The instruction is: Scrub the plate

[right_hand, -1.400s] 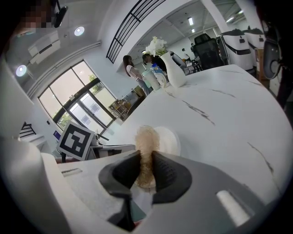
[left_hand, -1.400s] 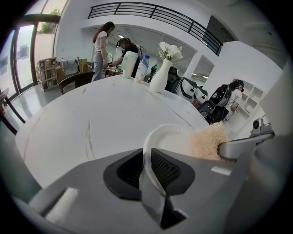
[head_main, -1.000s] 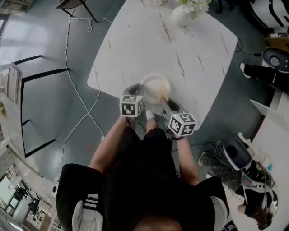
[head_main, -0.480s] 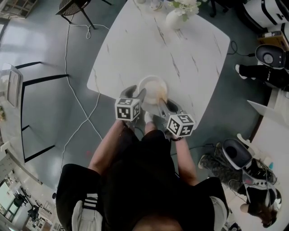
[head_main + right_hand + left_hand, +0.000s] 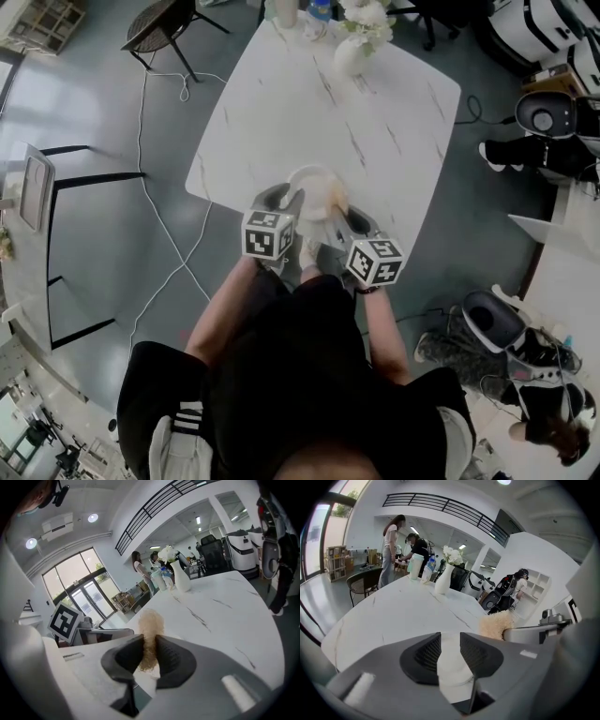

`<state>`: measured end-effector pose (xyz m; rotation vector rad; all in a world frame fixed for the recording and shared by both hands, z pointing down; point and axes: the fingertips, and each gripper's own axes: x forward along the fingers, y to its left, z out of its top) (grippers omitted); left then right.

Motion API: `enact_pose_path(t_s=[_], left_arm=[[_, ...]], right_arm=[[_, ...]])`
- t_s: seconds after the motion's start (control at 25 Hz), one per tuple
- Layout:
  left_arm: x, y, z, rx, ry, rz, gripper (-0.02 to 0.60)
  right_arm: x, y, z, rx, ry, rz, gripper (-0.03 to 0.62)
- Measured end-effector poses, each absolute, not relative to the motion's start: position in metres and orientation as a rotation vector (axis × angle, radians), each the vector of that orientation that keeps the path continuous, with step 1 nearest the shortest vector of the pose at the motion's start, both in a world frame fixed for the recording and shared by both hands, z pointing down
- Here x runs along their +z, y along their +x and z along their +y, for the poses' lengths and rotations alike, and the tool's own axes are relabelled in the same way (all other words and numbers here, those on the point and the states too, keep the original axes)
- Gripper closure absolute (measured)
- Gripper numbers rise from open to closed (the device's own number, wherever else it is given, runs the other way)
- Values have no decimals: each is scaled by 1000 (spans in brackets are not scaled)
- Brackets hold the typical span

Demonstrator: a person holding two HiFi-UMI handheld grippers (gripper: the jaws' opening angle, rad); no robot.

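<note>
A white plate (image 5: 312, 186) sits at the near edge of the white marble table (image 5: 281, 103), close to my body. My left gripper (image 5: 292, 202) has the plate's left rim (image 5: 452, 674) between its jaws; they are closing, and the white rim fills the gap from pad to pad. My right gripper (image 5: 338, 216) is shut on a tan fibrous scrubber (image 5: 150, 623), whose tuft sticks out past the fingertips and rests on the plate's right side (image 5: 336, 198). In the left gripper view the scrubber (image 5: 493, 625) shows at the right, with the right gripper's grey body behind it.
A white vase of flowers (image 5: 352, 49) and some bottles (image 5: 418, 566) stand at the table's far end. A chair (image 5: 159, 21) and a floor cable (image 5: 164, 202) lie to the left. Machines (image 5: 548, 117) and shoes are on the floor at right. People (image 5: 391, 550) stand in the background.
The head view has drifted, so the table sits higher and further left in frame. Both grippers stay at the plate; the left one has shifted slightly along its rim.
</note>
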<state>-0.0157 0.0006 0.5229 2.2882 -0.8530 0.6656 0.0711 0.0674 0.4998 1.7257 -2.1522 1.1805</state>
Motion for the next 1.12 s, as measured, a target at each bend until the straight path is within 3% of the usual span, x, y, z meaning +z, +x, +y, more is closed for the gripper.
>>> enact_pose_path(t_s=[0.36,1.12], left_arm=[[466,-14,7,569,2396,-876,568],[342,-19,2,333,2660,-918,575]], right_arm=[[458,72,63,1031,1774,-2224,525],[336,94,62,518,2029,-2280,525]])
